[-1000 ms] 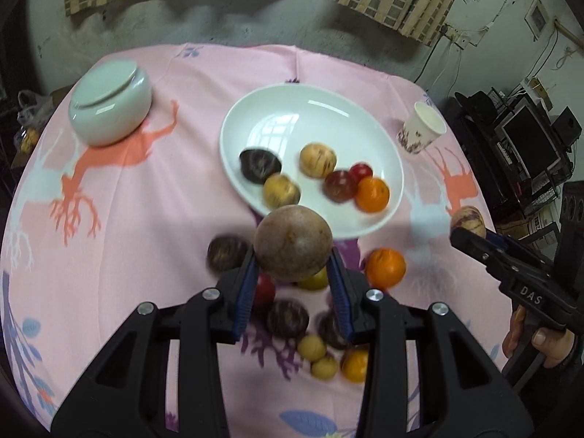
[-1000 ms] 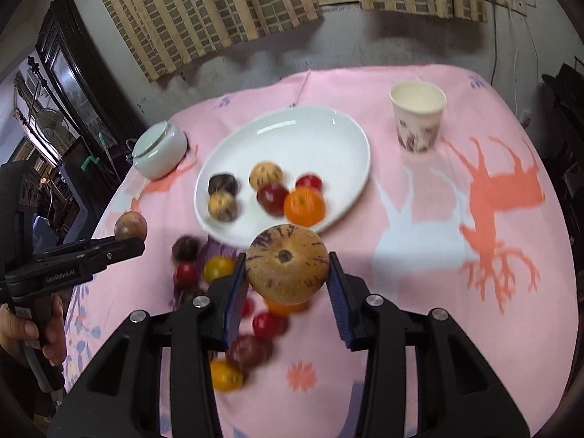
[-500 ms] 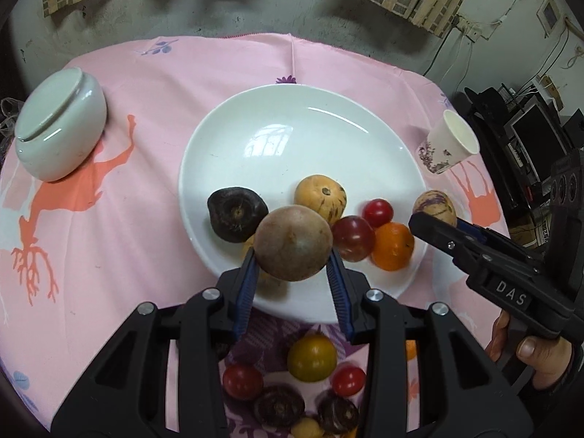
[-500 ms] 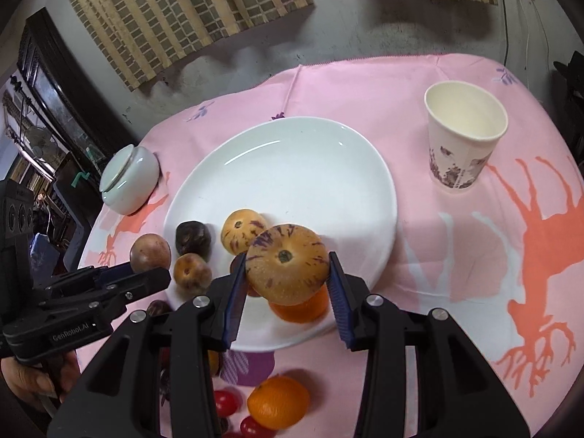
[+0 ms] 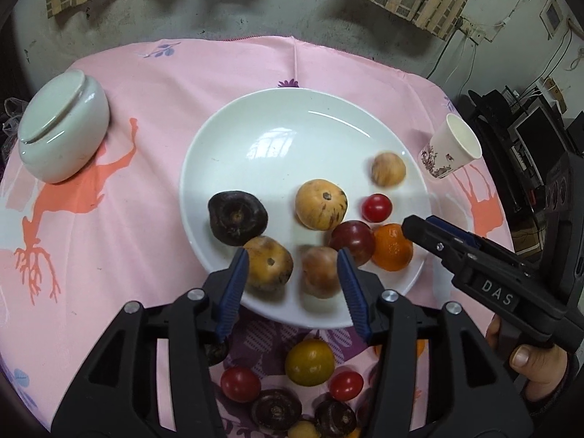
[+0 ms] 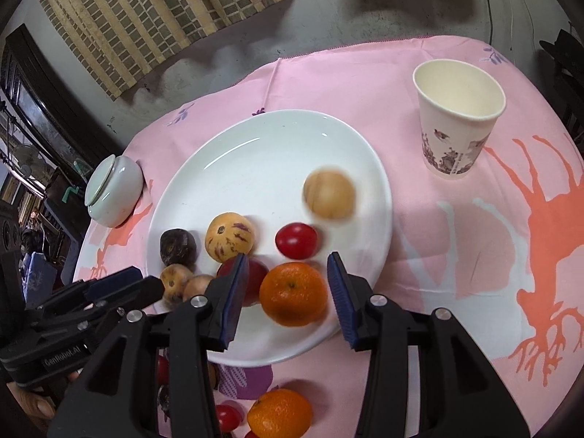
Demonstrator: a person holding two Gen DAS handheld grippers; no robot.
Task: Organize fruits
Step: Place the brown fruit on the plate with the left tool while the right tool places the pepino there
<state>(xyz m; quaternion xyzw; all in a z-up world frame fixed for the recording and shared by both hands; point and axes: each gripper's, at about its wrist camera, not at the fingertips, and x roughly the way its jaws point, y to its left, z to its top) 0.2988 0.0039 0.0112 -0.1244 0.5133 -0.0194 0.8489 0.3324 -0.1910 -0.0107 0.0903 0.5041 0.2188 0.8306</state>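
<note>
A white plate (image 5: 273, 138) on the pink cloth holds several fruits. My left gripper (image 5: 292, 255) hangs over its near rim with jaws opening. A blurred brown fruit (image 5: 319, 272) lies on the plate between the fingers, free of the pads. My right gripper (image 6: 287, 259) is also over the plate (image 6: 255, 153), jaws apart and still opening. An orange (image 6: 294, 294) lies on the plate below its gap, untouched. A pale striped fruit (image 6: 328, 194) is blurred further in on the plate. The left wrist view also shows the right gripper (image 5: 419, 224), held by a hand.
A white lidded jar (image 5: 62, 124) stands at the far left. At the right is a paper cup (image 6: 458, 116). On the cloth in front of the plate lie several loose fruits, among them a yellow one (image 5: 309, 362) and an orange (image 6: 279, 414). Dark furniture stands past the right table edge.
Both grippers came forward and down over the plate, then opened. The brown fruit left the left jaws and the striped fruit left the right jaws; both now lie on the plate.
</note>
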